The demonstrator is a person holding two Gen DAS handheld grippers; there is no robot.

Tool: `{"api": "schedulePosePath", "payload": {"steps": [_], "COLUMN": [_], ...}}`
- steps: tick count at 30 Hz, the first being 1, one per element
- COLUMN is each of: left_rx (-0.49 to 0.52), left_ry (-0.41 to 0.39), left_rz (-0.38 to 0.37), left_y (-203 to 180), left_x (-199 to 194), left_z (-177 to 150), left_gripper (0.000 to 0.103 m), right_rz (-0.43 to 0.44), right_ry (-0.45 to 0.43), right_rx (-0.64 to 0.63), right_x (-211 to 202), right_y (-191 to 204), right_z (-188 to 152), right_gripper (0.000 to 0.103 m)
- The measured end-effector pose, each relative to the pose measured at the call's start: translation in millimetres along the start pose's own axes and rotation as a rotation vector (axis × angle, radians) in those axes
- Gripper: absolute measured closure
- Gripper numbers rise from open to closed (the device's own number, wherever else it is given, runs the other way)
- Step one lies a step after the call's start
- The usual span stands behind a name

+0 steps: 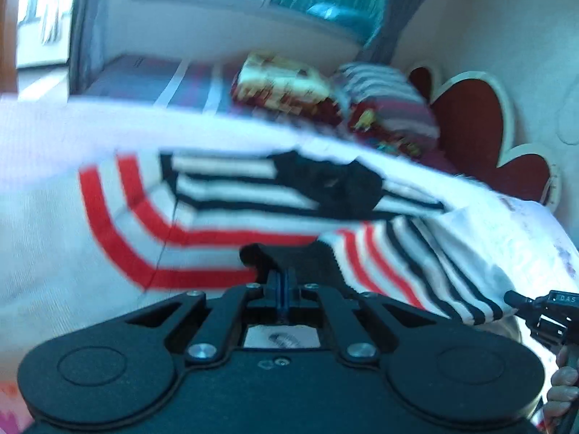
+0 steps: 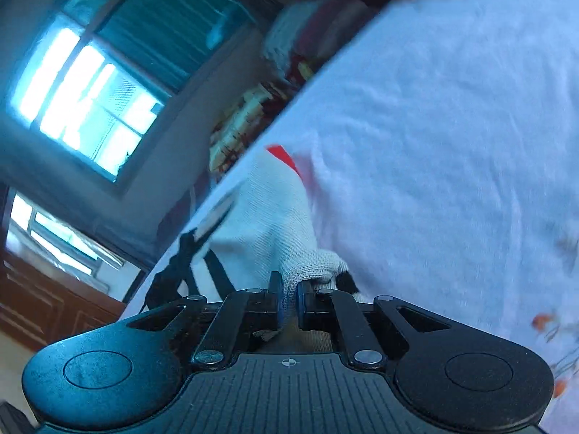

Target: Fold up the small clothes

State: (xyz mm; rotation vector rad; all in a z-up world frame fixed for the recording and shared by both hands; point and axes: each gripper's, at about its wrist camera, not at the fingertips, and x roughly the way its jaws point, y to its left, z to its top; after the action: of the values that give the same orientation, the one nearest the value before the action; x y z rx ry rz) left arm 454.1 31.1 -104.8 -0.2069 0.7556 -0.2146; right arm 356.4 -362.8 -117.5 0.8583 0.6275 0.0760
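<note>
Knitted and limp, the striped garment (image 1: 224,195) looks light and floppy, best held by its edges: the left hand-held gripper (image 1: 281,282) is clamped on its lower hem, the right hand-held gripper (image 2: 289,298) pinches a white corner, lifting it above the bed (image 2: 452,126). Folded blankets (image 1: 289,79) lie beyond, under a window (image 2: 83,97).

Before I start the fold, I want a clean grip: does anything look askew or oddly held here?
Nothing looks damaged. The white knit garment with red and black stripes hangs bunched and crooked over the white bedsheet. The right gripper pinches only a small wad of its edge; the left gripper is shut at the striped hem.
</note>
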Motion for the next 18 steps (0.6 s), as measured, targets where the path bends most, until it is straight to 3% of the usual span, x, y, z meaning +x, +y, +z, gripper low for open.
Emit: {"api": "schedulePosePath", "payload": {"steps": [2,4,7,9,10,11,12,14,16,18], "left_rx": [0.058,0.098,0.192,0.214,0.209,0.201,0.19,0.167,0.177,0.229], "left_ry": [0.05,0.141,0.116,0.101,0.088,0.074,0.049,-0.026,-0.07,-0.085], "left_rz": [0.035,0.063,0.092,0.117,0.134,0.153,0.188,0.208,0.166,0.107], "left_y": [-3.4,-2.3,-12.8,-15.3,-13.6,-9.9,-7.0,-5.6,-17.4,-40.5], "left_x": [6.0,27.2,26.7,22.7,19.1,13.4,5.9,-12.7,-19.9,-15.1], "left_z": [1.7,-4.7,-8.6,-10.3,-11.8,-13.9,-15.8,-16.6,-13.9,-10.8], "left_gripper": [0.102,0.102,0.101,0.085,0.078,0.06,0.043,0.044,0.049,0.054], "right_rz": [-0.006,-0.092,-0.087,-0.082,-0.072,-0.067,-0.063,-0.033,-0.037,-0.049], "right_ry": [-0.013,0.049,0.046,0.059,0.063,0.048,0.025,-0.009,-0.016,-0.007], "right_rx": [-0.071,-0.12,-0.123,-0.123,-0.128,-0.144,-0.169,-0.22,-0.29,-0.373], "right_x": [-7.3,5.9,4.8,0.2,-4.9,-14.9,-24.4,-43.1,-39.8,-22.7], "right_y": [1.0,-1.5,-2.1,-0.9,0.0,2.2,5.1,13.0,24.0,35.9], "right_z": [-7.1,-16.8,-22.6,-22.2,-21.2,-22.0,-21.4,-16.6,-10.0,-7.1], "right_gripper": [0.096,0.097,0.096,0.086,0.074,0.066,0.066,0.066,0.066,0.089]}}
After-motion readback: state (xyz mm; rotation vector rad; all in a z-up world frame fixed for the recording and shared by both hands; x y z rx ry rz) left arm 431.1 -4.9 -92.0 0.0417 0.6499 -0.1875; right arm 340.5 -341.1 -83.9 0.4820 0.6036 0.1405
